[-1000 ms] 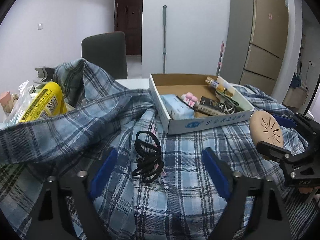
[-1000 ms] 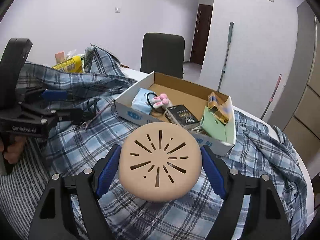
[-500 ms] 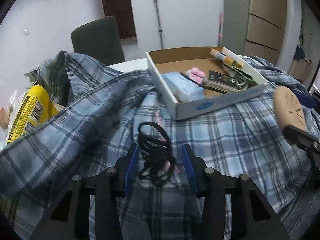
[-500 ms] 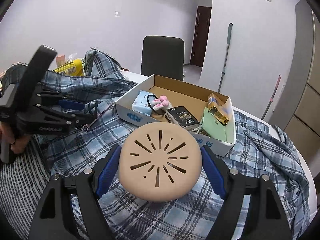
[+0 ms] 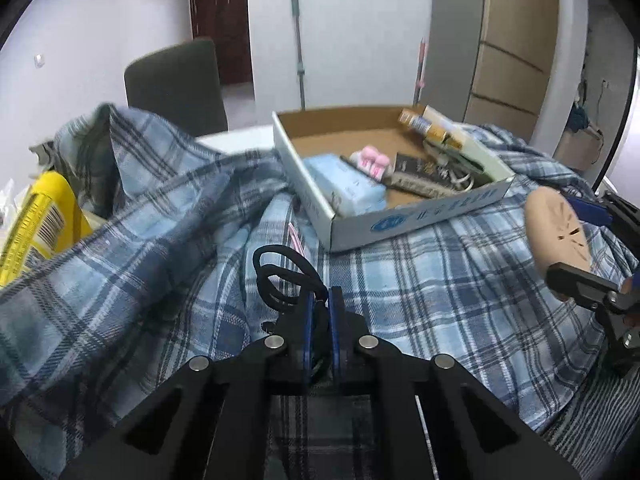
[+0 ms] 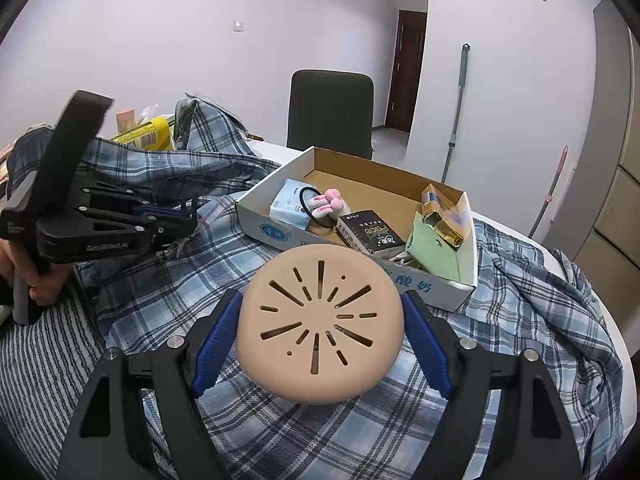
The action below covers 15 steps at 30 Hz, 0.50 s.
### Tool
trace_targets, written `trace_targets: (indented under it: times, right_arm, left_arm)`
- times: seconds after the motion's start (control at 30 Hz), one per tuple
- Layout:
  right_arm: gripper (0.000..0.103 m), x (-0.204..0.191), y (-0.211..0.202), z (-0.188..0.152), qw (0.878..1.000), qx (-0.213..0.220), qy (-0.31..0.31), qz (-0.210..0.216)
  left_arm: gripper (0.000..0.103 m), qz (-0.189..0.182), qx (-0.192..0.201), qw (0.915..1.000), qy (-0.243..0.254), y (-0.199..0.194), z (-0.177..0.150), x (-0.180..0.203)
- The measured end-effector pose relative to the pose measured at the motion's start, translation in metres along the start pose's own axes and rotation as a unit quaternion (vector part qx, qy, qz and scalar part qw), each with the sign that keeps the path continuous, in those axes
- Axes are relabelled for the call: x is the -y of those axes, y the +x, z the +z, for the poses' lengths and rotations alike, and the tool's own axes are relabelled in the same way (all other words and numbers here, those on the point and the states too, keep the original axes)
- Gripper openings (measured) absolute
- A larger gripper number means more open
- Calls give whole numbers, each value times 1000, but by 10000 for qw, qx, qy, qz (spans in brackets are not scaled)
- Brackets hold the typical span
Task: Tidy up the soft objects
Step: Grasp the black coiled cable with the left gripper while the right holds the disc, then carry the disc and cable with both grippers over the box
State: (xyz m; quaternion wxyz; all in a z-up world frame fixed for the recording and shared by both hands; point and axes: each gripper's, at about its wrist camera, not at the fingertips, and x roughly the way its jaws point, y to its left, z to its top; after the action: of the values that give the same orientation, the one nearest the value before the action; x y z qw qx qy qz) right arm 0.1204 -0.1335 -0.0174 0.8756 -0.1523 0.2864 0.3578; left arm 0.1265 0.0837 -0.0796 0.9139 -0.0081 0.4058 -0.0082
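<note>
Black hair ties [image 5: 285, 280], a tangled bunch, are pinched at their near end by the left gripper [image 5: 319, 312]; jaws nearly closed on them, loops lying on the plaid shirt [image 5: 420, 280] just short of the cardboard box [image 5: 416, 216]. A pink strip sits under the bunch; can't tell whether it's caught in the grip too.

Box sits centre, on the shirt. Already inside: blue tissue pack [image 5: 344, 184], pink plush bit [image 5: 370, 162], another black tie, dark packet, green pouch [image 6: 434, 248].

Right gripper [image 6: 320, 330] is clamped on the tan slotted silicone disc [image 6: 320, 324], pads on both edges, held just in front of the box's near wall.

Step in hand, my read: left-side pick, grasp made, lift not yet done.

Next move needs: lift clear of the shirt without snagging fabric, carry over the box's near-left corner, release in the open floor area. Right should keep the disc out of that path. Loose loops could catch on the box rim.
</note>
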Motion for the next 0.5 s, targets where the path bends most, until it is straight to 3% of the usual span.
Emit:
trace_targets:
  times: [0.17, 0.27, 0.37, 0.5]
  right_arm:
    - [79, 0, -3, 0, 10000, 78, -15, 36]
    - [79, -1, -8, 0, 9998, 196, -17, 47]
    - [79, 0, -14, 0, 9994, 347, 6, 25]
    - [79, 1, -19, 1, 9987, 508, 58, -45]
  left_arm:
    - [8, 162, 550, 9984, 6, -18, -4, 2]
    - [8, 37, 1108, 9938, 35, -40, -8, 2]
    - [8, 7, 1651, 9862, 134, -60, -13, 5]
    - [8, 93, 2435, 9697, 182, -89, -24, 9]
